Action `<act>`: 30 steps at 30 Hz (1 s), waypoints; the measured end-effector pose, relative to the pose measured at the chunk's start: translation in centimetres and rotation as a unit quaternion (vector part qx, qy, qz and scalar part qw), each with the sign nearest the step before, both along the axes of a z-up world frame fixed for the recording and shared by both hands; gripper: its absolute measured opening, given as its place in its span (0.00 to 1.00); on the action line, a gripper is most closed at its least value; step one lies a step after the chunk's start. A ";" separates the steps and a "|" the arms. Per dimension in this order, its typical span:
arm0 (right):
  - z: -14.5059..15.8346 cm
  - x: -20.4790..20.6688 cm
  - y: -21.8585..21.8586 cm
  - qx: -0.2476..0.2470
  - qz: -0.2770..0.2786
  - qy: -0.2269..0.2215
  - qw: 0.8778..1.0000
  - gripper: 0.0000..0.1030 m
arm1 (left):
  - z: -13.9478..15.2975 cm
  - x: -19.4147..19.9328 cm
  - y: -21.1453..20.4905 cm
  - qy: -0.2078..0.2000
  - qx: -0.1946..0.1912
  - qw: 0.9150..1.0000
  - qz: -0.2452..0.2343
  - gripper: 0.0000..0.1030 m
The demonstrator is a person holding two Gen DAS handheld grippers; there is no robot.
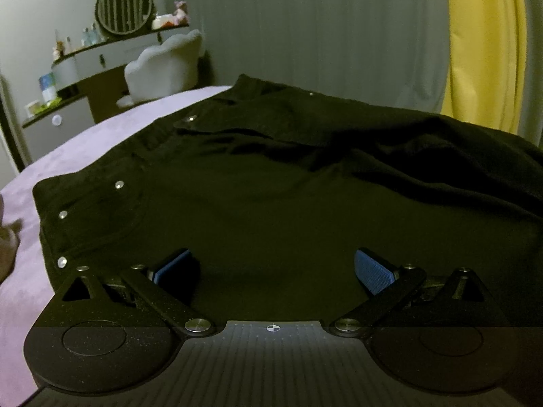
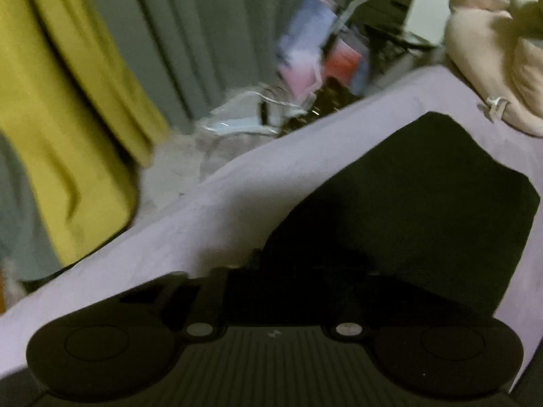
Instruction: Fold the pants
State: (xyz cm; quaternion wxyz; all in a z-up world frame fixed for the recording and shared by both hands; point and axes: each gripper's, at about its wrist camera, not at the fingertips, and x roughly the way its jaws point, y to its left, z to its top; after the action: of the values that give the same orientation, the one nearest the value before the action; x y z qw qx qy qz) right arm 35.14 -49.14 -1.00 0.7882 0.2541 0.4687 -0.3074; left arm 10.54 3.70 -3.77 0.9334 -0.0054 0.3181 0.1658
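Across the middle of the left wrist view, black pants (image 1: 271,176) lie spread on a lilac bedspread (image 1: 85,142). The waistband end, with its rivets and a metal button (image 1: 192,118), sits toward the left and upper left of the frame, and the cloth runs off toward the right edge, so the long axis seems to go roughly left to right there. One leg appears bunched or laid over the other in the upper right, with heavy creases; I judge the folding as barely begun or at most one lengthwise fold in, with the crosswise folds all left to do.

The left gripper (image 1: 275,271) hovers low over the cloth with its blue pads (image 1: 373,271) set wide apart and nothing between them.

Lower right in the right wrist view, the far end of the pants (image 2: 424,203) shows as a dark flat shape with an angled edge pointing toward the upper right, near the bedspread's (image 2: 237,203) edge. The right gripper (image 2: 305,271) is dark against dark cloth and blurred; its jaws look nearly closed, though whether they pinch fabric I cannot tell.
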 end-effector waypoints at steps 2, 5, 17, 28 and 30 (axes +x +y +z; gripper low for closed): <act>1.4 -3.6 0.5 -0.008 0.020 -0.045 0.999 0.10 | 0.3 -0.1 -0.1 0.001 0.002 1.000 -0.001 1.00; 2.0 -10.5 2.4 -0.006 0.045 -0.089 0.995 0.09 | 0.6 -0.3 -0.5 -0.005 0.008 1.000 -0.016 1.00; -3.3 -22.0 3.2 0.123 -0.038 -0.246 0.961 0.05 | 9.5 5.0 -3.2 -0.060 -0.102 0.981 -0.151 1.00; -3.7 -24.2 1.9 0.173 -0.001 -0.248 0.953 0.00 | 8.6 27.6 -6.9 0.092 -0.241 0.960 -0.111 1.00; -3.6 -24.1 2.0 0.167 0.006 -0.246 0.955 0.00 | 7.5 30.3 -7.4 0.125 -0.216 0.964 -0.087 1.00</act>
State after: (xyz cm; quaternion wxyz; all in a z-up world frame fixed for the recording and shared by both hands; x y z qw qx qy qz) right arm 11.06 -47.17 -4.64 0.8269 0.4474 0.3066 -0.1482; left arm 40.83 -3.66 3.73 0.8736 -0.1587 0.4599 0.0105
